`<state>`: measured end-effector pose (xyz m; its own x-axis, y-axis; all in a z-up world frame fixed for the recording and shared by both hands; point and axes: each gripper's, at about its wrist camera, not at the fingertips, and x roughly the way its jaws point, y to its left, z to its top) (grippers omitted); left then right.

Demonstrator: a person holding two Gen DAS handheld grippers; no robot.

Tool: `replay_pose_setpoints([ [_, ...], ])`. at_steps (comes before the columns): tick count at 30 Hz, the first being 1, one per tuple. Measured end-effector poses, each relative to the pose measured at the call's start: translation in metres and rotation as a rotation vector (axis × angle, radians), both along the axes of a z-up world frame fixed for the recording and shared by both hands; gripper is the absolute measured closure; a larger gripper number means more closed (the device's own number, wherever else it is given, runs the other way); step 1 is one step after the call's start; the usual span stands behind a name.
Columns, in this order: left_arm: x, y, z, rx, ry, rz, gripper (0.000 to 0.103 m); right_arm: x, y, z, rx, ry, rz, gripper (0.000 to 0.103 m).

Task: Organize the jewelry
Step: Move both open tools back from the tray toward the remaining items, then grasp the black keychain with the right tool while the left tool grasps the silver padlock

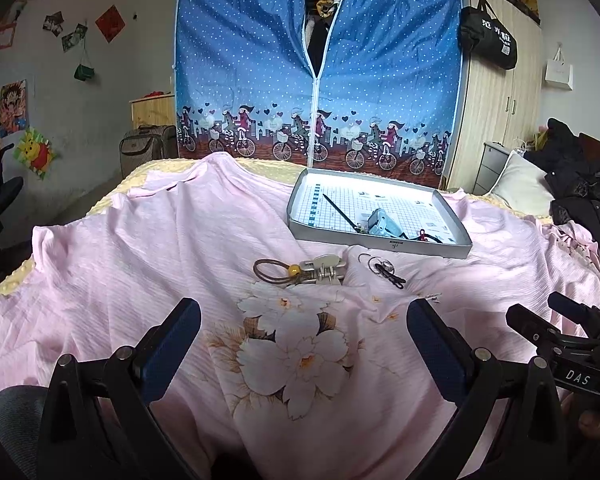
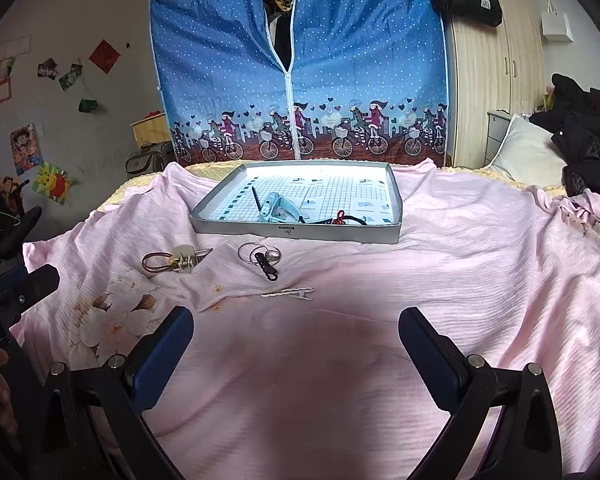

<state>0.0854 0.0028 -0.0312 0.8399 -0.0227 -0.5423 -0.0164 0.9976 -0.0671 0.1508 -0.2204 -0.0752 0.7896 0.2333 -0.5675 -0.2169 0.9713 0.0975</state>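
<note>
A soft pink bed sheet (image 2: 440, 280) with thin ribs and a big flower print covers the bed. On it, near the far edge, sits a flat grey tray (image 2: 300, 233) with low walls and a white checked paper floor. Inside the tray lie a pale blue hair clip (image 2: 278, 206), a thin black stick (image 2: 255, 199) and a small red knot (image 2: 340, 217).

More jewelry lies on the sheet in front of the tray. A brown hair tie (image 1: 270, 270) with a yellow bead touches a shiny silver metal clip (image 1: 326, 270). Just beside them are thin wire rings (image 2: 250, 251) and a bumpy black hair clip (image 2: 266, 267).

The right wrist view shows a small white wavy hair clip (image 2: 287, 293) lying alone, closer to the gripper. In the left wrist view it is almost hidden behind a finger.

The left gripper (image 1: 304, 342) has its two dark blue padded fingers spread wide apart, holding nothing, above the flower print. The right gripper (image 2: 296, 346) is also spread wide and empty, above plain pink sheet. Each view shows the other gripper at its edge.
</note>
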Motion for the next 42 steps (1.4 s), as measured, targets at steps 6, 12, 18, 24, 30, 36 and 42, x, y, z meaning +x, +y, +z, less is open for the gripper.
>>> replay_pose_setpoints([
  [6,0.009,0.005,-0.005,-0.02,0.064,0.004,0.002,0.005,0.0,-0.003,0.002,0.033,0.006,0.0],
  [12,0.035,0.015,-0.008,-0.072,0.194,-0.03,0.002,0.028,-0.005,-0.014,0.048,0.17,0.035,0.0],
  [18,0.078,0.032,-0.008,-0.133,0.328,-0.096,0.002,0.064,-0.012,-0.031,0.063,0.319,0.055,0.0],
  [24,0.133,0.042,-0.022,-0.17,0.481,-0.146,0.003,0.103,-0.007,-0.038,0.058,0.35,0.115,0.0],
  [30,0.166,0.035,-0.036,-0.197,0.488,-0.198,0.012,0.141,0.011,-0.046,0.01,0.312,0.213,0.016],
  [36,0.183,0.026,-0.05,-0.186,0.464,-0.257,0.046,0.168,0.03,-0.059,0.004,0.302,0.325,0.042],
  [42,0.195,0.023,-0.063,-0.185,0.483,-0.266,0.046,0.181,0.04,-0.072,0.009,0.33,0.391,0.059],
])
